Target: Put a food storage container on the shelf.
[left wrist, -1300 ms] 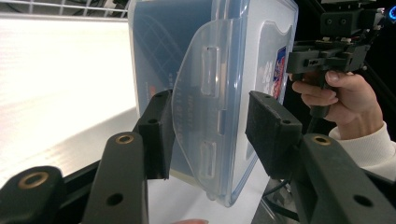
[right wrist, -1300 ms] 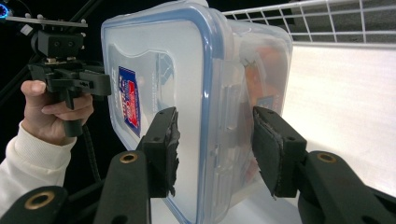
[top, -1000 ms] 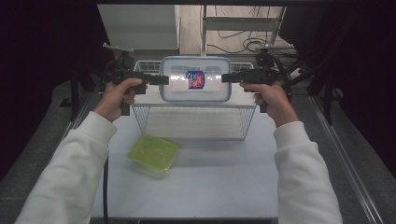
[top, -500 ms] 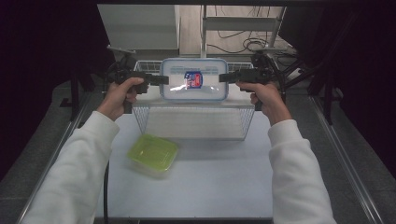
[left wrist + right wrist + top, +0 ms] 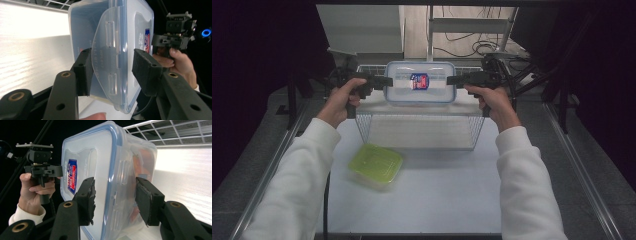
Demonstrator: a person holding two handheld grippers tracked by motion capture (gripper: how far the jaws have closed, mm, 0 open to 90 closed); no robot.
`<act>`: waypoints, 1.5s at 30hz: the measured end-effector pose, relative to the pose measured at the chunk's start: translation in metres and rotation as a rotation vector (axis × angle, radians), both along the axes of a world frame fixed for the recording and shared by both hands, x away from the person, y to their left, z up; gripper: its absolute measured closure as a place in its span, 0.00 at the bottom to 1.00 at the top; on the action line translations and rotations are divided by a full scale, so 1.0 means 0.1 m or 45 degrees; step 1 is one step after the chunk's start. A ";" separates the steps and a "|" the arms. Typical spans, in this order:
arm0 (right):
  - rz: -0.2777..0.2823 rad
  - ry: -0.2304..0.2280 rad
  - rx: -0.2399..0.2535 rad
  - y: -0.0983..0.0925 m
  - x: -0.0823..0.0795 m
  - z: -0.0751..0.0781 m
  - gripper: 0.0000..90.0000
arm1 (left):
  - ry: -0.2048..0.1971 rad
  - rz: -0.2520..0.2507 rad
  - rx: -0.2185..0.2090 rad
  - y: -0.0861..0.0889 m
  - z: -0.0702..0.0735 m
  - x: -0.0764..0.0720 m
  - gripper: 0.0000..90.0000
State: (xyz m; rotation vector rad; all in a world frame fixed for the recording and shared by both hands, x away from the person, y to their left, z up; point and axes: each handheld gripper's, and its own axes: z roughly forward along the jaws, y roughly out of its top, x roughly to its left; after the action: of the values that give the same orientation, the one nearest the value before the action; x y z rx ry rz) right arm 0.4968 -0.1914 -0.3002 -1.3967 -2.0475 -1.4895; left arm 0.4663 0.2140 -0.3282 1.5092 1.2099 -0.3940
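Two grippers carry one clear lidded container (image 5: 420, 82) between them, level, above the wire basket (image 5: 422, 131) at the far side of the table (image 5: 447, 200).

Left end: the left gripper (image 5: 388, 82) takes the container by its short end. In the left gripper view one pad (image 5: 84, 71) lies against the body wall under the latch flap (image 5: 107, 60), and the other pad (image 5: 145, 71) sits at the lid face. Judgement: pinching, though contact on the lid side is not wholly plain.

Centre: the container's blue-rimmed lid is on, label (image 5: 419, 81) upward. Contents are blurred; something reddish shows through the wall in the right gripper view. It hangs over the basket opening, apparently not yet resting inside.

Right end: the right gripper (image 5: 449, 80) holds the opposite short end. One pad (image 5: 87, 200) bears on the lid, the other (image 5: 146, 202) on the body wall; the grip looks firm.

Elsewhere: a green lidded box (image 5: 376, 165) lies on the table, near the basket's front left corner, clear of the work.

Recommendation for the step in hand, judged to be lowering the container into the basket:
- Bring both ends down at one rate, so it stays level.
- Keep the short ends clear of the basket's side wires.
- Hold equal squeeze on both sides; the left pad's seat on the flap may slip.
- Release only once the base is seated.
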 end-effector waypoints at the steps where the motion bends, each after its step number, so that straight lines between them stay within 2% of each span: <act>1: -0.014 0.017 0.000 0.00 0.01 0.00 0.57 | 0.006 0.001 -0.006 0.00 0.00 0.01 0.58; 3: -0.021 0.026 0.007 0.00 0.01 -0.01 0.57 | 0.024 0.001 -0.015 0.01 -0.01 0.03 0.58; 9: -0.072 0.120 0.015 0.02 0.07 -0.02 0.55 | 0.076 0.027 -0.059 0.01 -0.07 0.11 0.57; 14: -0.112 0.218 0.040 0.01 0.14 -0.06 0.54 | 0.103 0.049 -0.038 -0.02 -0.07 0.14 0.54; 21: -0.165 0.272 0.065 0.02 0.17 -0.10 0.54 | 0.120 0.093 -0.010 -0.06 -0.07 0.14 0.49; 25: -0.183 0.270 0.061 0.03 0.17 -0.11 0.53 | 0.132 0.096 -0.017 -0.06 -0.08 0.15 0.48; 27: -0.194 0.256 0.045 0.03 0.16 -0.11 0.53 | 0.128 0.093 -0.017 -0.06 -0.09 0.15 0.47; 30: -0.189 0.230 0.033 0.03 0.16 -0.10 0.50 | 0.086 0.127 0.027 -0.07 -0.08 0.14 0.43; 32: -0.199 0.215 0.023 0.03 0.15 -0.10 0.47 | 0.071 0.133 0.042 -0.09 -0.08 0.14 0.38; 33: -0.221 0.186 0.040 0.02 0.13 -0.09 0.46 | 0.053 0.136 0.065 -0.11 -0.06 0.13 0.32; 35: -0.228 0.165 0.040 0.01 0.11 -0.08 0.46 | 0.036 0.137 0.080 -0.12 -0.06 0.12 0.31; 38: -0.259 0.061 0.029 -0.03 0.05 -0.03 0.46 | -0.034 0.161 0.094 -0.11 -0.02 0.07 0.28; 40: -0.277 -0.019 -0.004 -0.06 0.00 0.02 0.45 | -0.090 0.185 0.123 -0.11 0.02 0.02 0.27; 42: -0.296 -0.123 -0.057 -0.06 -0.08 0.08 0.45 | -0.143 0.191 0.139 -0.10 0.05 -0.02 0.27; 43: -0.286 -0.171 -0.089 -0.06 -0.13 0.11 0.46 | -0.178 0.177 0.140 -0.10 0.07 -0.06 0.27; 44: -0.230 -0.230 -0.100 -0.05 -0.21 0.13 0.46 | -0.204 0.174 0.151 -0.10 0.08 -0.10 0.25; 45: -0.230 -0.230 -0.100 -0.05 -0.21 0.13 0.46 | -0.232 0.169 0.168 -0.11 0.10 -0.12 0.25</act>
State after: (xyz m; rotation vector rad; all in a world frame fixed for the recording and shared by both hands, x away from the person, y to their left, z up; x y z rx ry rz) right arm 0.4762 -0.1967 -0.2867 -1.5666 -2.1562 -1.6805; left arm 0.4539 0.2034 -0.3185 1.5307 1.2018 -0.0872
